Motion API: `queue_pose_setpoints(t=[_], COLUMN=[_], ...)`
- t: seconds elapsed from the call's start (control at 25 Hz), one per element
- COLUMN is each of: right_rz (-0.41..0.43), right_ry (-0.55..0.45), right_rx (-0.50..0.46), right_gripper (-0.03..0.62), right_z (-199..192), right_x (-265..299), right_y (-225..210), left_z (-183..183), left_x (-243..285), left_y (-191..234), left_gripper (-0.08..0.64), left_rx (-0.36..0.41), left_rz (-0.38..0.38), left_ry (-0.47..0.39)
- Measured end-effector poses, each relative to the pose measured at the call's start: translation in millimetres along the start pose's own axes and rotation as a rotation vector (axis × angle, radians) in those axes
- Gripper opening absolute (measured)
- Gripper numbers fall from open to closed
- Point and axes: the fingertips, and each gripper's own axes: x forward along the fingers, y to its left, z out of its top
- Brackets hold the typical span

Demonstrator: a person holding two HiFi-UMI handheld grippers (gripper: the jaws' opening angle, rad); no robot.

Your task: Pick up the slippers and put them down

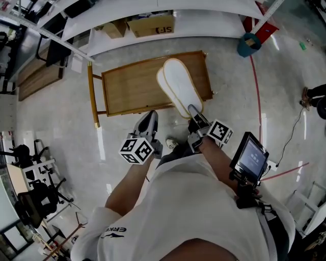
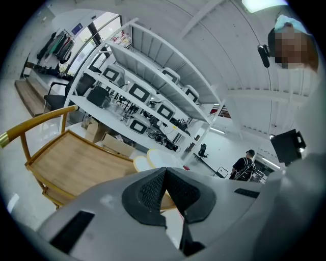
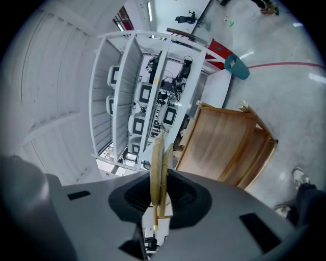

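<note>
A pair of flat white slippers (image 1: 179, 85) with tan edges hangs, held together, over the right part of a low wooden bench (image 1: 132, 86). My right gripper (image 1: 193, 109) is shut on their near end. In the right gripper view the two thin soles (image 3: 158, 163) stand edge-on between the pads (image 3: 179, 200), with the bench (image 3: 224, 137) beyond. My left gripper (image 1: 150, 118) hovers at the bench's front edge, shut and holding nothing. In the left gripper view its pads (image 2: 151, 189) meet at the tip, and the slippers (image 2: 153, 159) show above the bench (image 2: 76, 163).
A brass-coloured rail (image 1: 93, 99) stands at the bench's left end. White shelving (image 1: 153, 10) with cardboard boxes (image 1: 152, 24) runs behind it. A teal bin (image 1: 248, 44) sits at the back right, office chairs (image 1: 30, 199) at the left, and another person's foot (image 1: 305, 97) at the right edge.
</note>
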Motion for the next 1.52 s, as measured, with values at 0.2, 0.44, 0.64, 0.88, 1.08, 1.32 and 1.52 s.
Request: queue_pose_setpoints(t=[0.2,0.44,0.64,0.88,1.08,1.32,1.52], right_rz=[-0.024,-0.065,-0.091,-0.108,-0.132,-0.152,-0.169], right_ry=[-0.013,-0.022,-0.036,-0.063,-0.081,-0.09,-0.092], right_rx=[0.049,0.091,0.115,0.152,0.184,0.203,0.221], right_gripper=[0.064,0.064,0.064,0.064,0.064,0.064,0.064], right_z=[-4.2,-8.4,-7.4,-9.0,-9.1,-11.8,-13.6], right_x=[-0.9,-0.1,7.0,14.6,17.0,18.9,19.6], right_y=[-20.8,-50.4,-73.1,-92.8,-108.0,-121.5,-135.4], left_z=[-6.9,-15.9,-22.3,-25.1,-26.0,-28.4,-32.9], left_x=[-6.7,-9.7,-5.0,-4.1,-4.4,-4.5,1.2], left_y=[-0.9,1.7,8.8,13.0,12.0,14.1,13.3], left_gripper=[0.003,0.003,0.003,0.003,0.003,0.003,0.003], left_rx=[0.006,0.011,0.015,0.023,0.039,0.046,0.049], left_rz=[0.015,0.033,0.044,0.045,0.042,0.042,0.035], left_ry=[0.017,0.044,0.066,0.089,0.11,0.126,0.138])
